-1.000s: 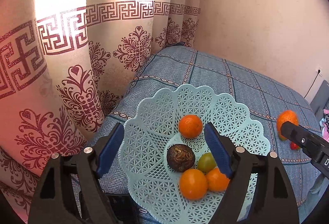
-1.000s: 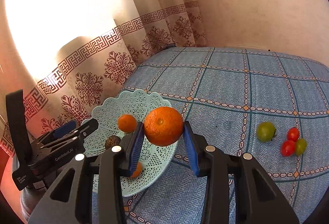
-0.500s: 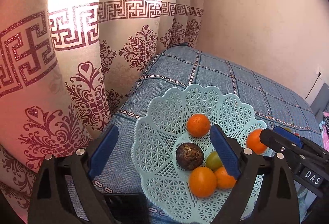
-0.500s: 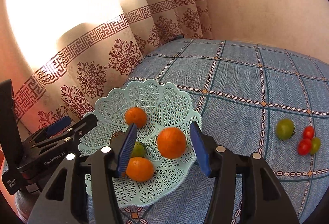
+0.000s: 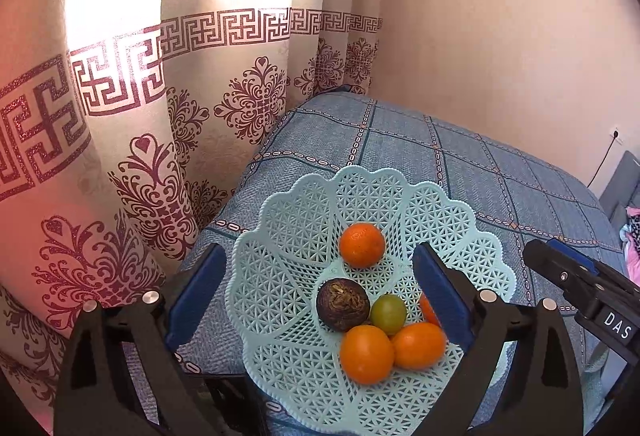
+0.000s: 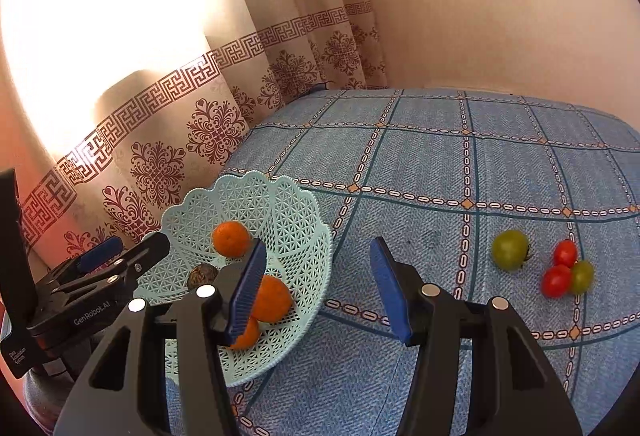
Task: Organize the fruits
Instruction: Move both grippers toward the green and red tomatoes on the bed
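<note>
A pale blue lattice basket (image 5: 288,276) with a scalloped rim sits at the corner of a bed covered in a blue checked cloth (image 6: 460,164), close to a patterned curtain (image 5: 160,116). Inside it lie several fruits: one orange (image 5: 362,245) alone toward the far side, a dark brown wrinkled fruit (image 5: 343,304) in the middle, a small green fruit (image 5: 388,312) touching it, and two more oranges (image 5: 366,354) side by side at the near side, with a sliver of a further orange showing behind the left gripper's finger.

On the cloth, well apart from the basket, lie a green tomato (image 6: 510,249) and, a little beyond it, a tight cluster of two red tomatoes (image 6: 557,279) and one small green one (image 6: 582,276).

The left gripper (image 5: 316,290) hovers over the basket with its blue-padded fingers (image 5: 196,292) spread wide, holding nothing; one finger stands outside the basket's rim, the other over its inside. The right gripper (image 6: 318,288) is also wide open and empty; its one finger is over the basket's near edge in front of an orange, its other over bare cloth. Each gripper shows at the edge of the other's view.
</note>
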A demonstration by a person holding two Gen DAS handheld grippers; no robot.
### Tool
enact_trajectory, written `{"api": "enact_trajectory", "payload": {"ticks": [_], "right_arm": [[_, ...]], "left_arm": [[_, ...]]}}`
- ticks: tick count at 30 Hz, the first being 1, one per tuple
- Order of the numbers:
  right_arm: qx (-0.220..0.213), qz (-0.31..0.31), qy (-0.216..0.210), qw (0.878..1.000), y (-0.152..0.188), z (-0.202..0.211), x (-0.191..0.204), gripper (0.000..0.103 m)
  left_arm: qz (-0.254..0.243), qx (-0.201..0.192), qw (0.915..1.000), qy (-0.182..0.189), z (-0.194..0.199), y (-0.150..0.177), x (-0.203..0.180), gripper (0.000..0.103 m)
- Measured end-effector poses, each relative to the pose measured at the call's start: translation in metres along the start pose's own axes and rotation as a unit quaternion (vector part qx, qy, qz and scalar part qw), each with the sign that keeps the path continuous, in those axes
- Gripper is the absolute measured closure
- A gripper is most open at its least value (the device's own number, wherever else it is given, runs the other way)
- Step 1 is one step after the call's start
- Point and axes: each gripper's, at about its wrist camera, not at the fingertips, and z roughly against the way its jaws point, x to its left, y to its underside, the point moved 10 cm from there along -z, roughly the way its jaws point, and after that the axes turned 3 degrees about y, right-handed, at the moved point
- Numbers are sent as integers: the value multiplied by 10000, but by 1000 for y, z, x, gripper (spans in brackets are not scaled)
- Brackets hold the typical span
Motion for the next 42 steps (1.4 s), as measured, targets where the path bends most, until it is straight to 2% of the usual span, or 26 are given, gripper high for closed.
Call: {"api": "enact_trajectory", "payload": {"ticks": [8,18,31,42], "right_arm": [[-170,-215,210,9994,-6,18,-37,48],[-258,-558,721,9955,-2,39,-107,48],[-80,-867,1441,9857,30,53,-203,48],[299,-647,1693,9830,47,25,-228,49]], "left_arm": [[-150,-32,9998,88,5,-6,-21,7],[-394,-39,9989,253,4,-6,-57,7],[-792,9,9954,543,6,0,-115,4],[-1166,114,9899,795,1,14,-172,4]]}}
